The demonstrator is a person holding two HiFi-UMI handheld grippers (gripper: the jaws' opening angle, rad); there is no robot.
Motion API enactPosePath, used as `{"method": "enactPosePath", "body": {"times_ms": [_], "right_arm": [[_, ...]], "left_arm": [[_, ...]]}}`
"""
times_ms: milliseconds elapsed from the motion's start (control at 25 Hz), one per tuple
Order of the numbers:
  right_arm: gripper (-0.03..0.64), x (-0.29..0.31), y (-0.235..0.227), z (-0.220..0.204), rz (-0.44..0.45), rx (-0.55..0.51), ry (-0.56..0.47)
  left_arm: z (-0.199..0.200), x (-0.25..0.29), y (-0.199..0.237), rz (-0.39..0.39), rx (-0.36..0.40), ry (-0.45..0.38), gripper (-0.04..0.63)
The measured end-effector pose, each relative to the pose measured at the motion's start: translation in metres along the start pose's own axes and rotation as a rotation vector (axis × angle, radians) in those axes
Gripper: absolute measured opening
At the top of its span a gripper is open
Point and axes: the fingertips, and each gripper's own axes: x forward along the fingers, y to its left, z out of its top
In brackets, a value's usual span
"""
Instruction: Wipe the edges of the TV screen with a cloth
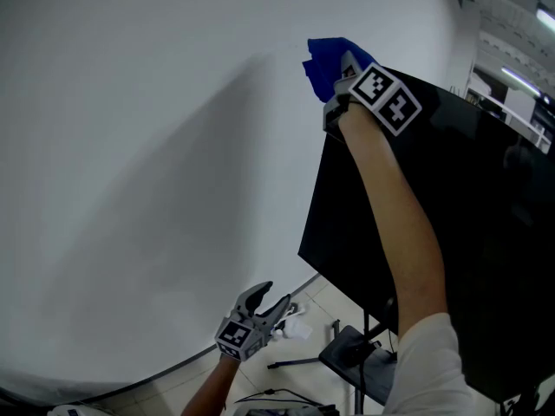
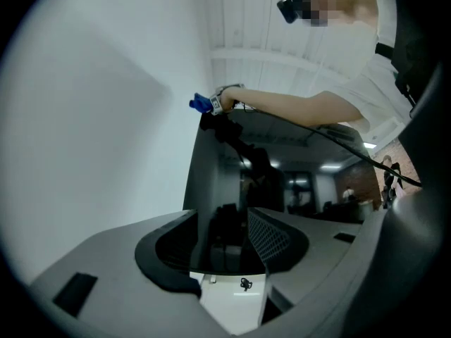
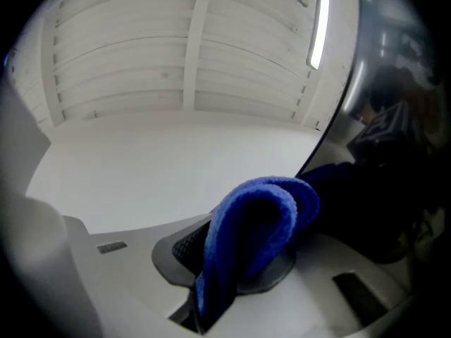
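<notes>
A large black TV screen (image 1: 451,198) stands on a stand in front of a white wall. My right gripper (image 1: 340,81) is raised to the screen's top left corner and is shut on a blue cloth (image 1: 328,63), which rests against that corner. In the right gripper view the blue cloth (image 3: 254,231) is folded between the jaws, next to the screen's dark edge (image 3: 338,118). My left gripper (image 1: 267,300) hangs low near the floor, open and holding nothing. The left gripper view looks up at the TV screen (image 2: 282,182) and the far blue cloth (image 2: 200,104).
The TV's black stand base (image 1: 360,358) and legs rest on a tiled floor below the screen. A small white object (image 1: 297,328) lies on the floor by the left gripper. The white wall (image 1: 147,172) curves behind the screen's left edge. A cable (image 1: 269,395) trails on the floor.
</notes>
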Motion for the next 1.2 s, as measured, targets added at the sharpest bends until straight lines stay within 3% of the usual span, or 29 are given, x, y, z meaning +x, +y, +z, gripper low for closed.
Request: {"method": "enactPosePath", "body": {"times_ms": [240, 440, 680, 760, 960, 1040, 1200], "right_arm": [[0.084, -0.041, -0.02, 0.05, -0.014, 0.022, -0.031], [0.084, -0.09, -0.027, 0.083, 0.007, 0.008, -0.058], [0.084, -0.244, -0.08, 0.2, -0.05, -0.02, -0.143], [0.084, -0.262, -0.087, 0.216, -0.086, -0.054, -0.18], [0.084, -0.25, -0.094, 0.21, -0.126, -0.072, -0.245], [0.084, -0.262, -0.106, 0.216, -0.163, -0.09, -0.277], [0.086, -0.388, -0.143, 0.297, -0.271, -0.161, -0.353]], "left_arm": [[0.002, 0.044, -0.049, -0.123, -0.035, 0.009, 0.21], [-0.018, 0.076, -0.102, -0.278, -0.026, 0.03, 0.21], [-0.032, 0.108, -0.259, -0.483, -0.043, 0.051, 0.21], [-0.038, 0.115, -0.268, -0.565, -0.037, 0.056, 0.21], [-0.048, 0.142, -0.246, -0.718, -0.078, 0.081, 0.21], [-0.054, 0.148, -0.256, -0.807, -0.086, 0.086, 0.21], [-0.057, 0.139, -0.374, -0.936, -0.096, 0.099, 0.21]]}}
